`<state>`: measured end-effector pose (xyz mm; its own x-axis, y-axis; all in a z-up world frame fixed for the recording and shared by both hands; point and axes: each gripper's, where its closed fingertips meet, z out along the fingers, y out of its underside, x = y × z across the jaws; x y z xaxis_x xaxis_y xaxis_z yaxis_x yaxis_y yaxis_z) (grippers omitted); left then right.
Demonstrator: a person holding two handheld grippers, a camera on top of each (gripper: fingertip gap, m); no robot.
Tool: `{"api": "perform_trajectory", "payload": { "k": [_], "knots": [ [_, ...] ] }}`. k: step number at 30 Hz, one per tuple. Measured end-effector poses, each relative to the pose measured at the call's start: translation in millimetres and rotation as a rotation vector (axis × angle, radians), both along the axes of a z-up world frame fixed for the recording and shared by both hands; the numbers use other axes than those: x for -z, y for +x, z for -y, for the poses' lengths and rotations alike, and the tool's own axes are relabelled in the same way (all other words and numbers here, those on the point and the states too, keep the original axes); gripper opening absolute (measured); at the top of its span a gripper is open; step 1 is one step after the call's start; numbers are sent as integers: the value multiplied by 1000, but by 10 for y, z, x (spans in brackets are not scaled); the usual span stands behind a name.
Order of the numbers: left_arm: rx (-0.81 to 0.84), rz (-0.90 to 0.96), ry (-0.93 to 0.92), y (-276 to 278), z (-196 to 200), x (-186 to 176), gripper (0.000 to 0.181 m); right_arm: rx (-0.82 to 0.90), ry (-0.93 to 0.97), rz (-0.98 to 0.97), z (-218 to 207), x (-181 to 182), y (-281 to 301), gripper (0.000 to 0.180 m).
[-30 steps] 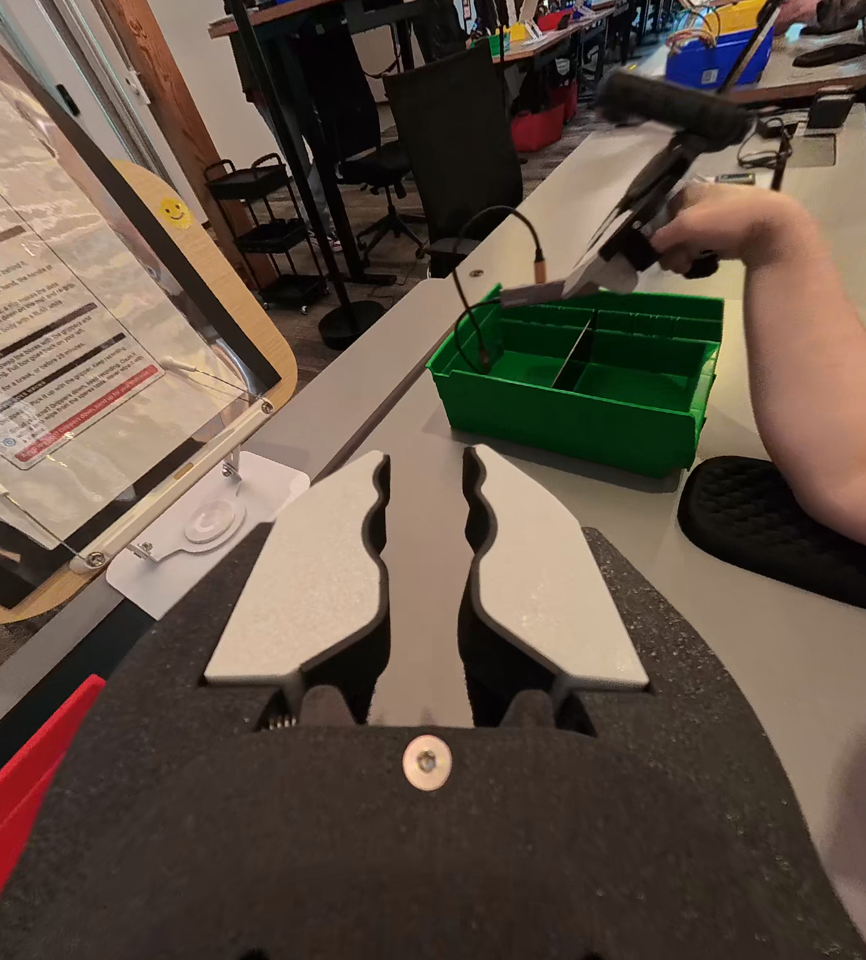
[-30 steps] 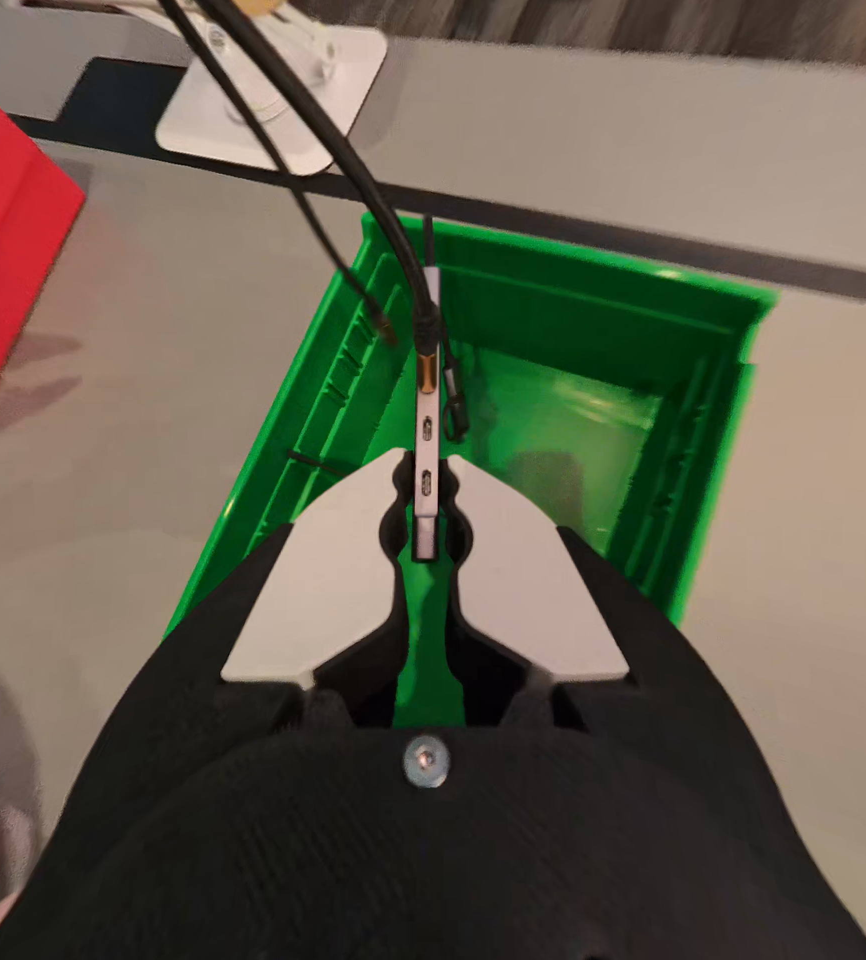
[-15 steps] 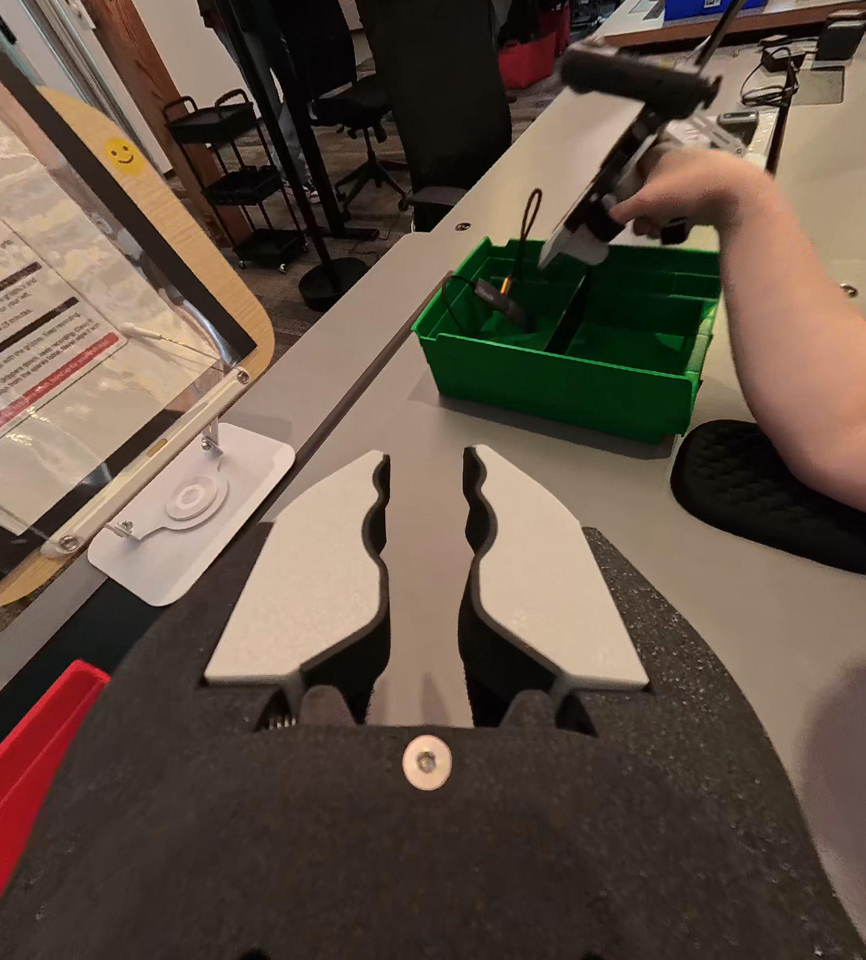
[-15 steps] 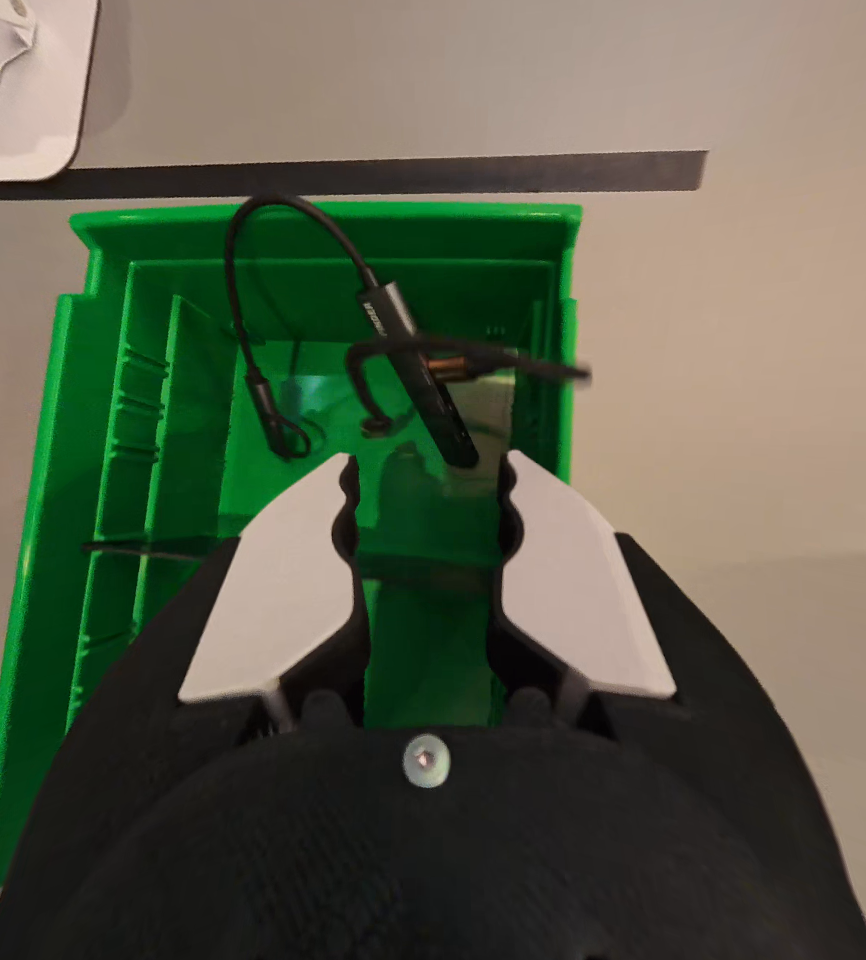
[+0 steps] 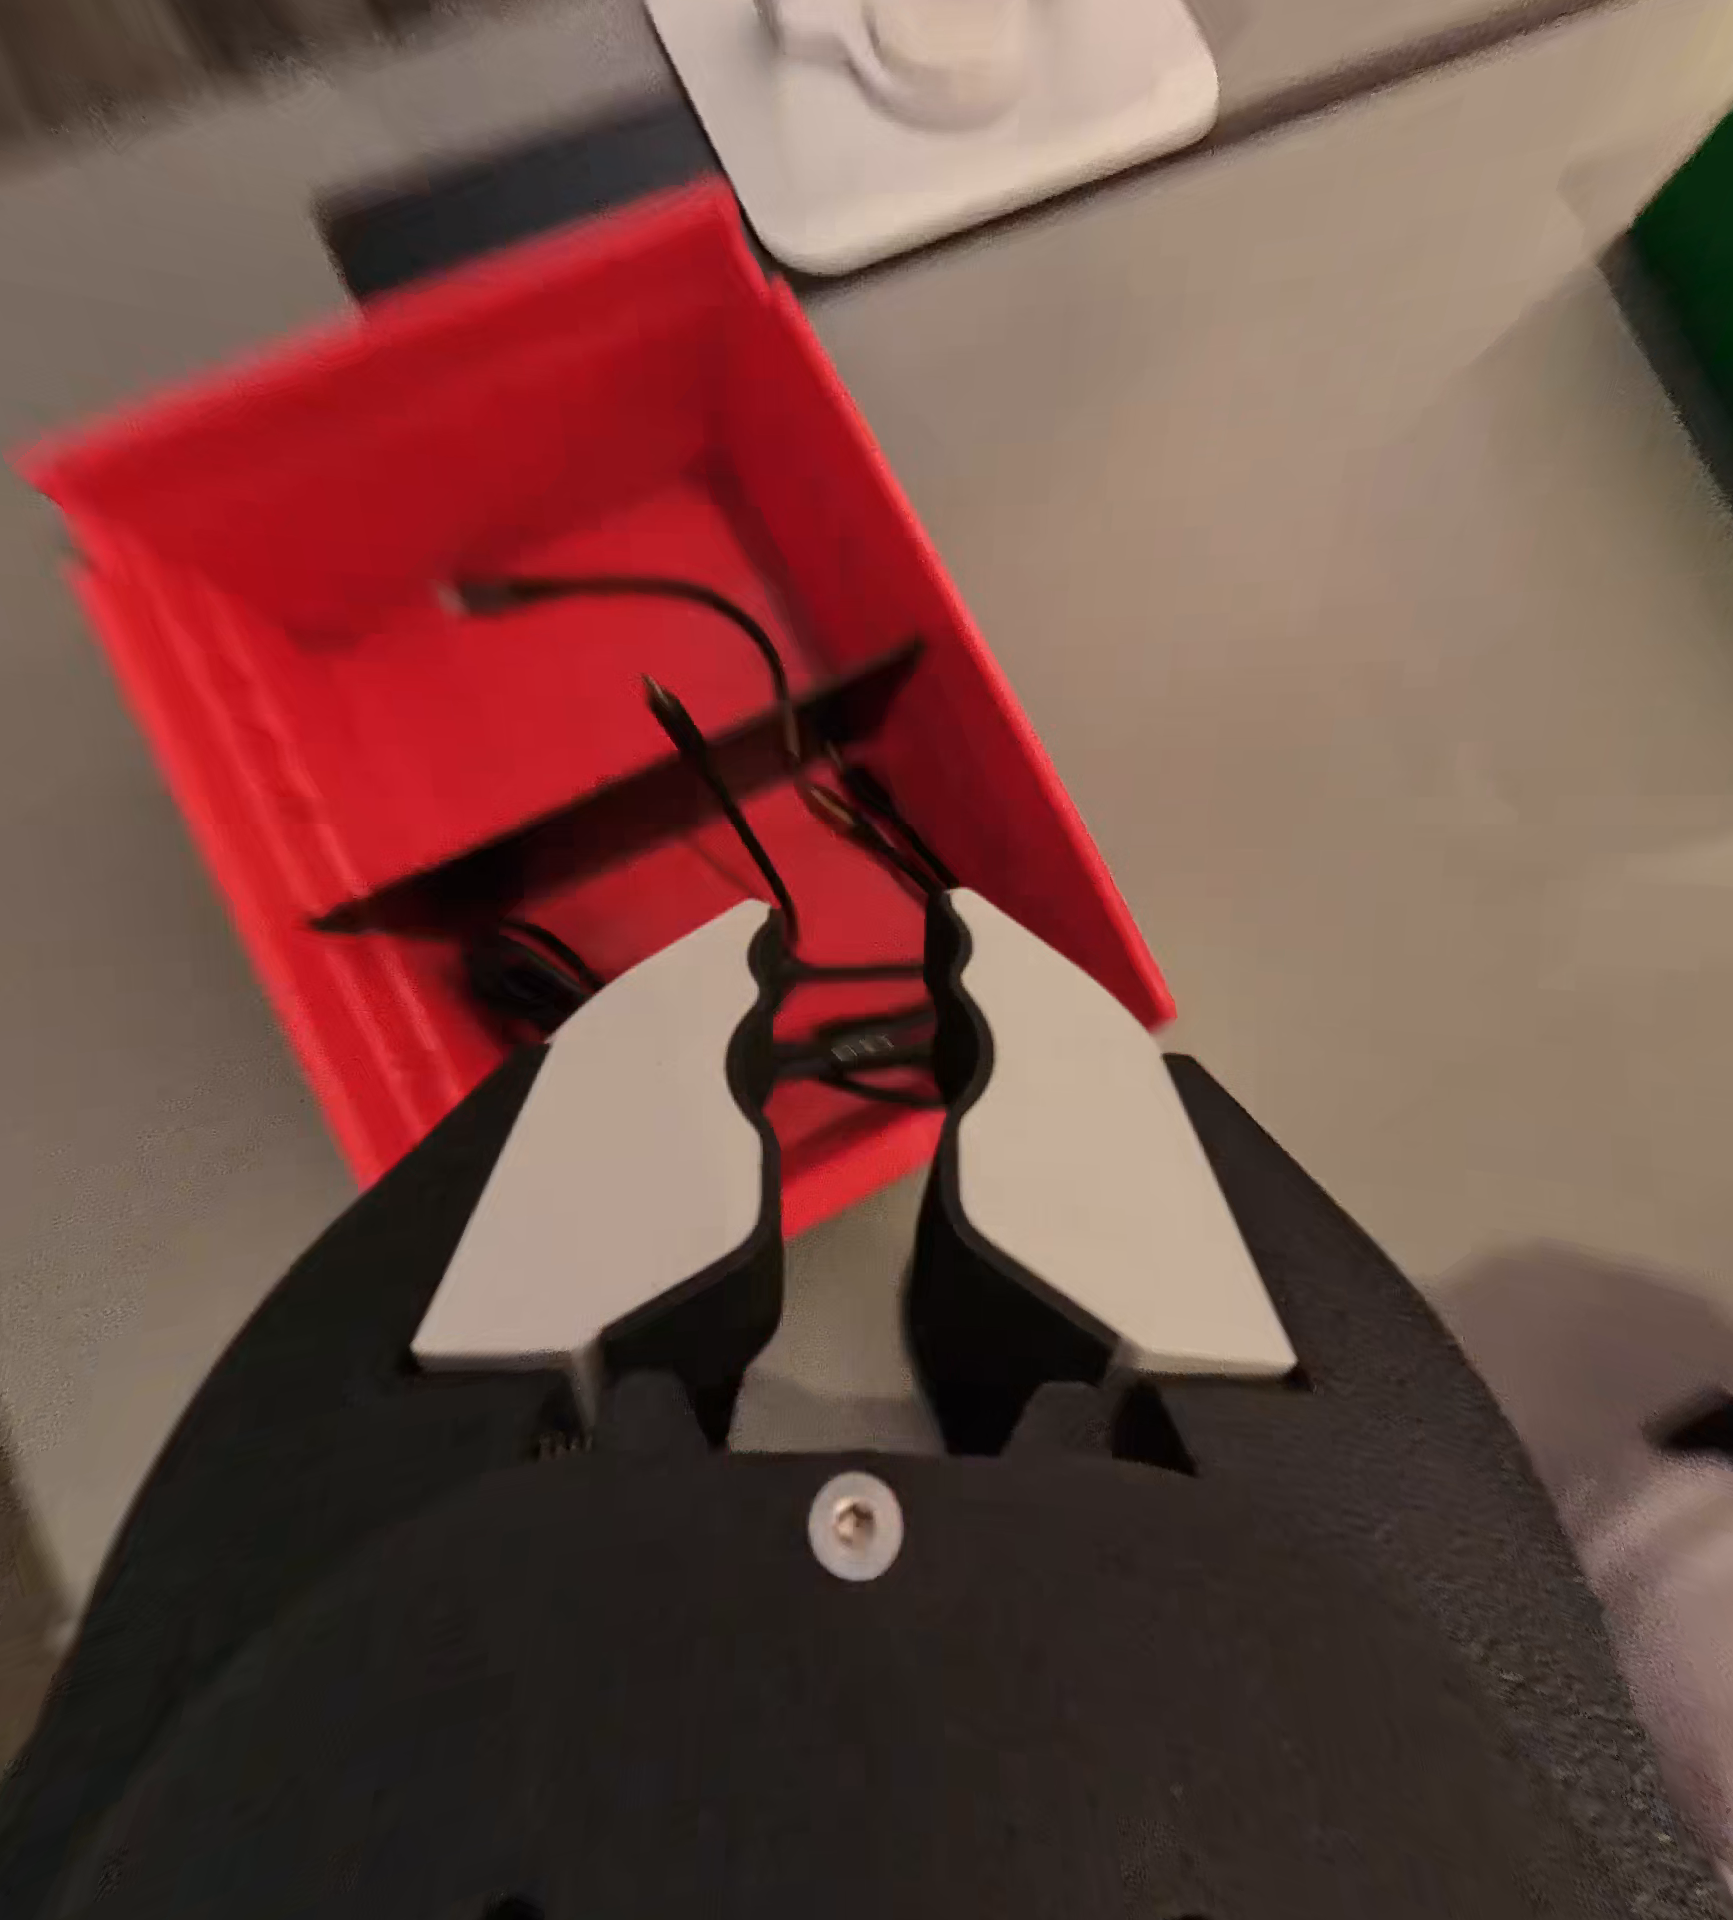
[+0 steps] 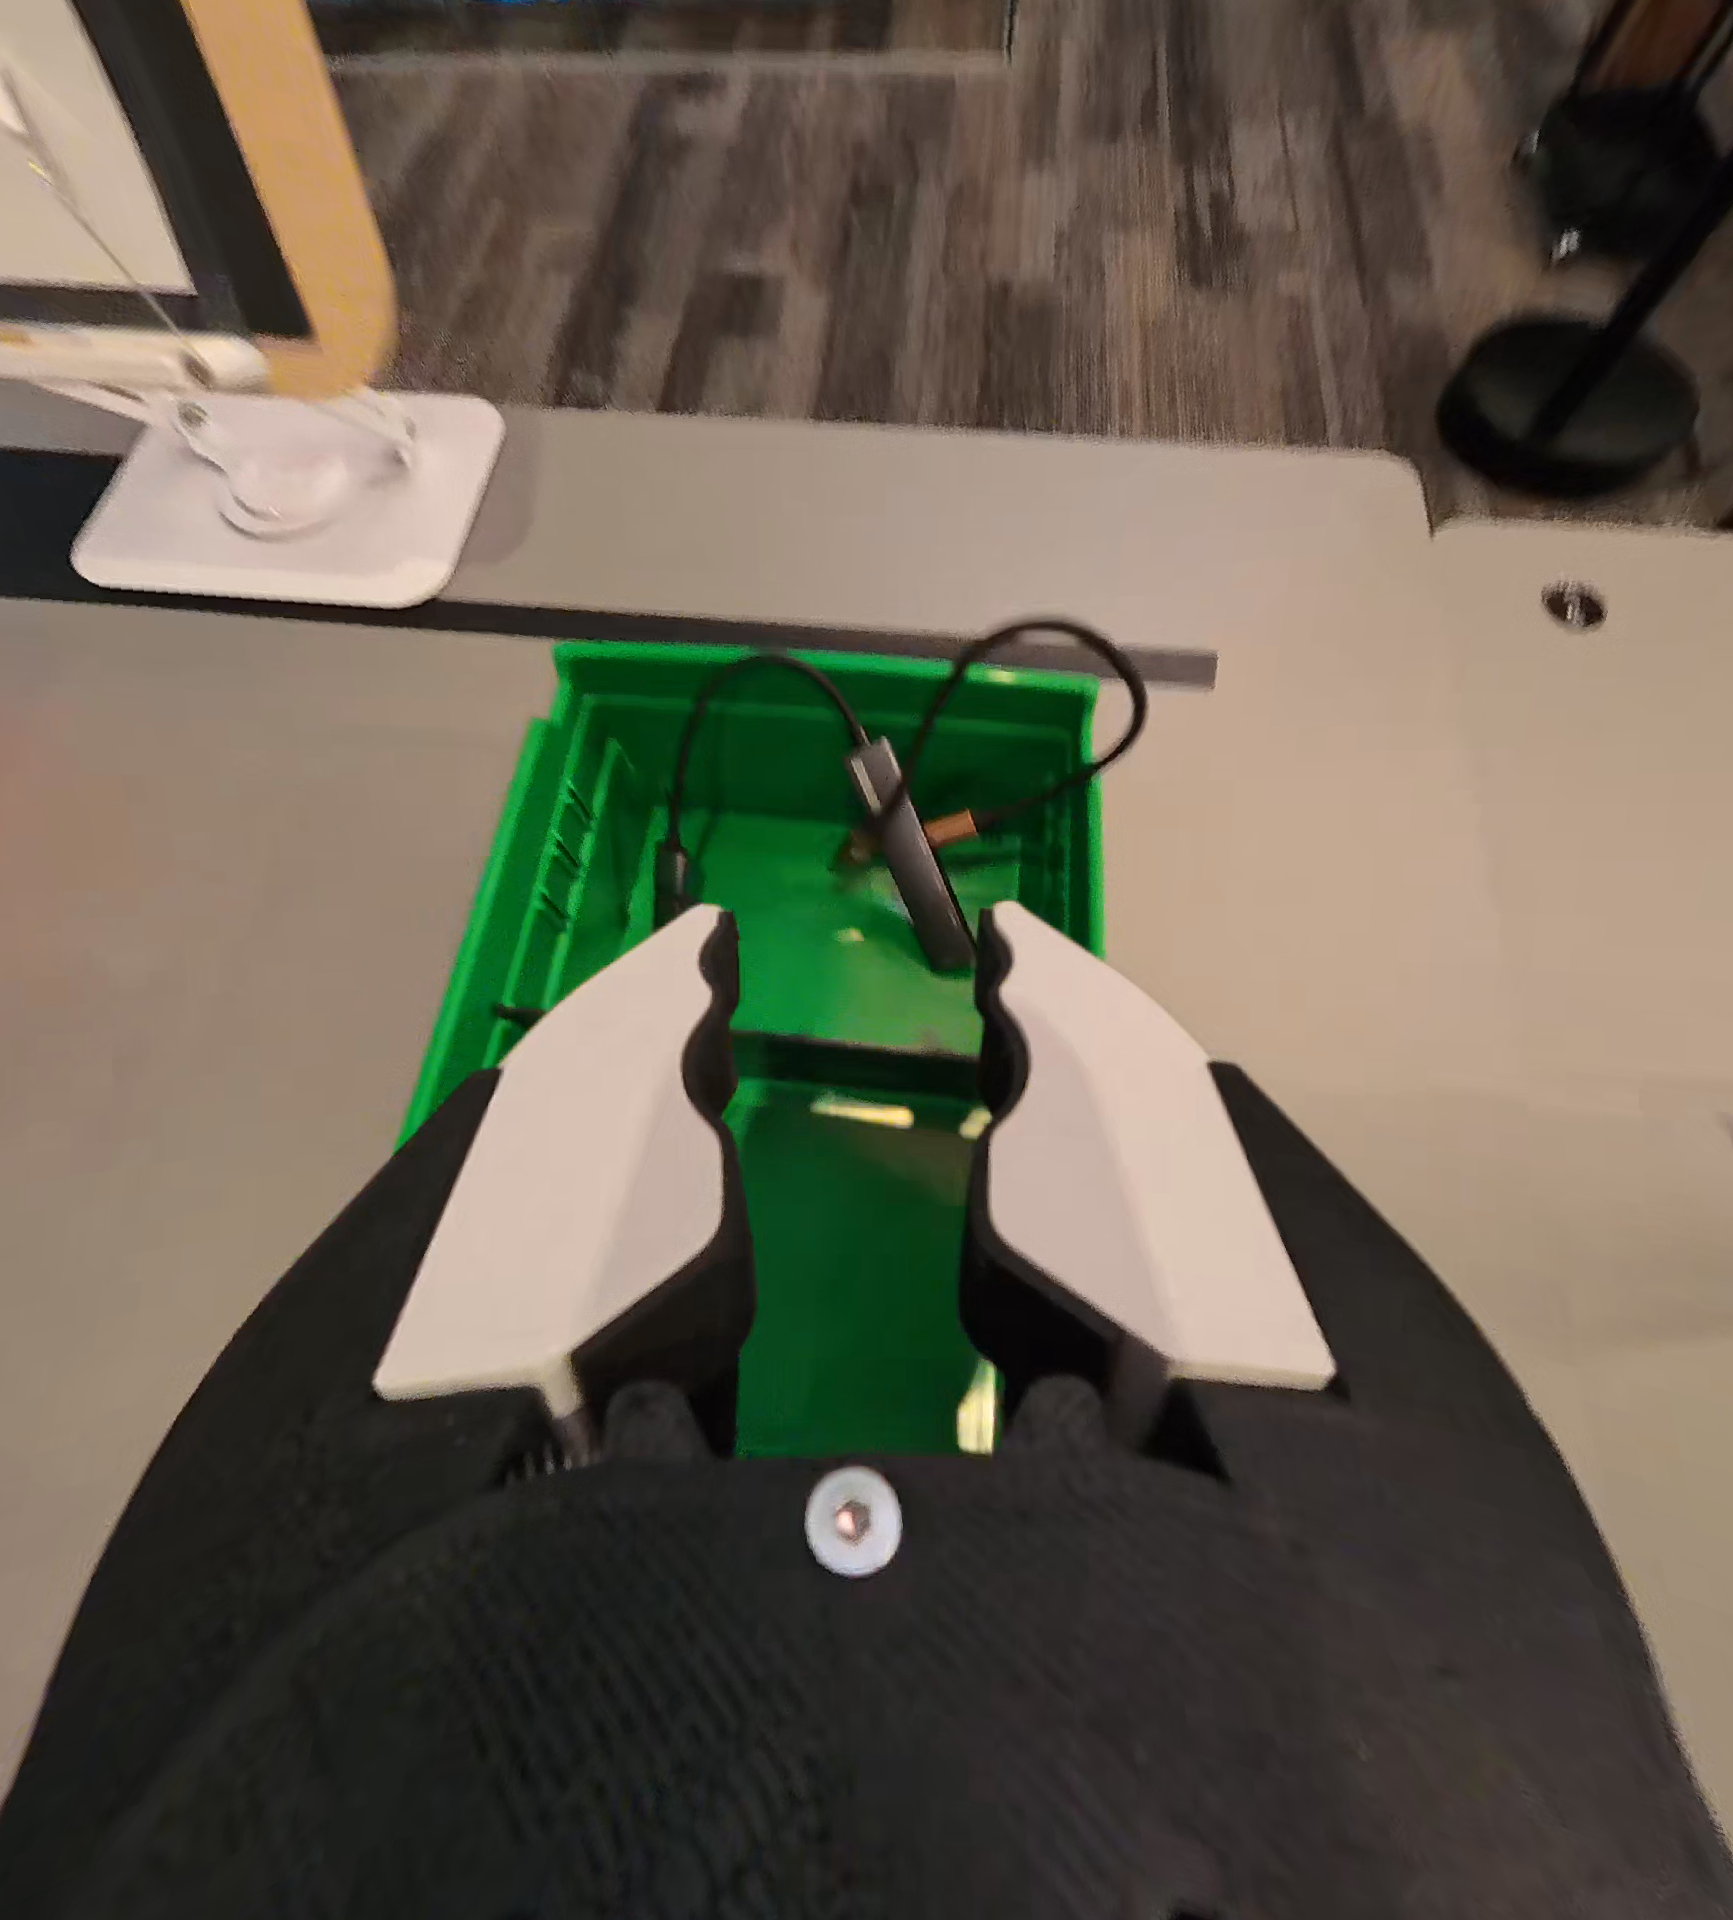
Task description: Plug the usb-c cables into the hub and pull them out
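Observation:
In the right wrist view the grey hub (image 6: 909,852) lies tilted in the far compartment of the green bin (image 6: 571,821), with a copper-tipped black cable (image 6: 1049,727) plugged into it. My right gripper (image 6: 854,920) is open and empty above the bin, just short of the hub. In the left wrist view my left gripper (image 5: 857,912) is open and empty above the near compartment of a red bin (image 5: 488,447). Several black cables (image 5: 727,800) and another hub (image 5: 857,1047) lie in that bin, partly hidden by the fingers.
A black divider (image 5: 623,805) splits the red bin. A white stand base (image 6: 290,499) holding a framed sheet (image 6: 41,156) sits at the table's far edge, left of the green bin. A floor stand base (image 6: 1568,416) is beyond the table. The gap from one gripper's tips to the other's is roughly 60 cm. About 12 cm separates my left fingertips from the hub (image 5: 857,1047).
My right gripper opened, let the hub with its cable drop into the green bin, and pulled back. My left gripper swung left and down to hover over the red bin.

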<state>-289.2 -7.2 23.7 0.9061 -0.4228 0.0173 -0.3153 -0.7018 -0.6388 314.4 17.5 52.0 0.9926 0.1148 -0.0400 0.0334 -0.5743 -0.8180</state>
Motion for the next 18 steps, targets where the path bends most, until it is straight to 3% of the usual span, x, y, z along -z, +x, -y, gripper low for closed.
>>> {"api": "perform_trajectory", "payload": {
  "k": [6,11,18],
  "knots": [
    [56,49,-311,-63,-49,647,22,-32,11,57,-57,-39,-113,44],
    [58,58,-443,0,-244,1022,23,-13,-27,74,-57,38,-53,44],
    [72,-21,-553,-66,120,1004,26,-12,-24,64,-54,38,-40,44]
  ]
}}
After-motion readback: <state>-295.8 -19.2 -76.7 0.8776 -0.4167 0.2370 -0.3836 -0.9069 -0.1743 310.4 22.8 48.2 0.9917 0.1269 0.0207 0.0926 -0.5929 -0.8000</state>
